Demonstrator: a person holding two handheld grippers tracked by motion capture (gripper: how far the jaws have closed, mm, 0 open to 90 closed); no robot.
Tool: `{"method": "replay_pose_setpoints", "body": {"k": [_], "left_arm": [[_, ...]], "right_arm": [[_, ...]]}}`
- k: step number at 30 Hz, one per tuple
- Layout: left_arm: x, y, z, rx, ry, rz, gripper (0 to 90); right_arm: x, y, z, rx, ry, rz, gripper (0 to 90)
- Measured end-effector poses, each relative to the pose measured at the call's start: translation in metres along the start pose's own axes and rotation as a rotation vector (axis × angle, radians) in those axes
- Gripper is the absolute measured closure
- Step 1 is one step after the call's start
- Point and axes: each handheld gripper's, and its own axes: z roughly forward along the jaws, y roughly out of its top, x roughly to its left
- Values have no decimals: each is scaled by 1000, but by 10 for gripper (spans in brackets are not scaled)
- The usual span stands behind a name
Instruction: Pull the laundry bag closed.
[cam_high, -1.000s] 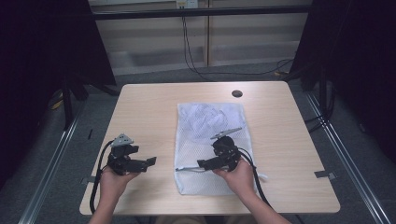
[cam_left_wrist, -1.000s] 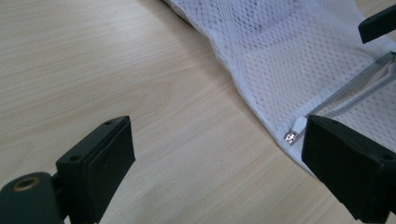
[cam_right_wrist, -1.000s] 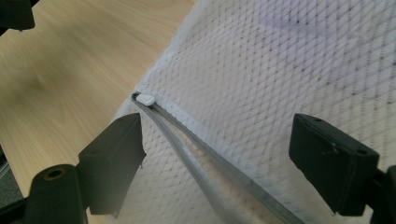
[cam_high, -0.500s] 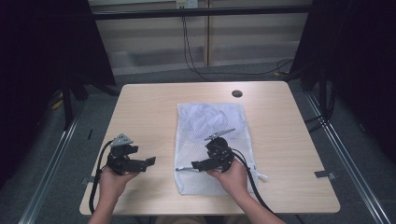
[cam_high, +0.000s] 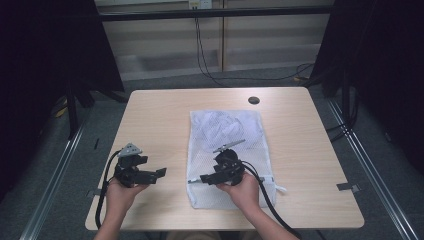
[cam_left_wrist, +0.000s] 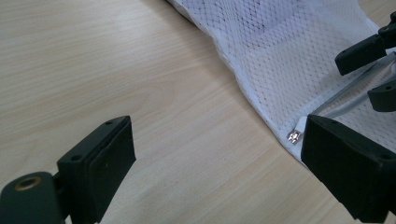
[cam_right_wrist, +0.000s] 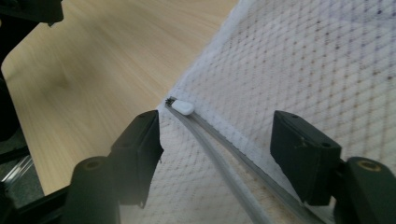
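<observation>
Surface: light wood-grain table (cam_high: 160, 115), rectangular, with a dark round cable port (cam_high: 254, 100) near its far edge. Room: grey floor, dark curtains to both sides, a pale wall panel behind, black cables (cam_high: 210, 60) hanging down it and trailing along the floor; metal rails (cam_high: 60, 165) run beside the table.

Item: white mesh laundry bag (cam_high: 225, 130), lying flat just right of the table's centre, long axis running away from the person, grey zipper (cam_right_wrist: 224, 149) across its near end.

Left gripper (cam_high: 159, 173): held in the left hand (cam_high: 120, 192) over bare table, left of the bag, apart from it. Jaws spread wide, nothing between them.

Right gripper (cam_high: 202, 178): held in the right hand (cam_high: 245, 187) over the bag's near end, pointing toward its left edge. Jaws spread, standing either side of the zipper; whether they touch the mesh cannot be told.

View notes: the right gripper view resolves the white zipper pull (cam_right_wrist: 183, 108) at the bag's left edge. The left gripper view shows a small metal stud (cam_left_wrist: 293, 136) at that corner and the right gripper's jaw tips beyond. The high view gives the bag's full outline and crumpled white contents at its far end.
</observation>
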Motion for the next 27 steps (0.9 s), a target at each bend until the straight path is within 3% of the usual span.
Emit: {"method": "replay_pose_setpoints", "body": {"k": [3,7,11,17,23,27], "left_arm": [[0,0,0,-2,4,-4,97],[1,0,-1,-3,7,0,97],[1,0,-1,-3,7,0,98],[1,0,-1,-1,5,2,98],[0,0,-1,-8,9,4,100],[1,-1,-2,-15,13,-1,101]], "right_arm": [[1,0,3,-1,30,-2,363],[2,0,5,4,27,-4,385],[2,1,8,4,48,24,396],[2,1,12,2,71,26,478],[3,3,17,15,111,75,536],[4,3,21,18,124,79,582]]}}
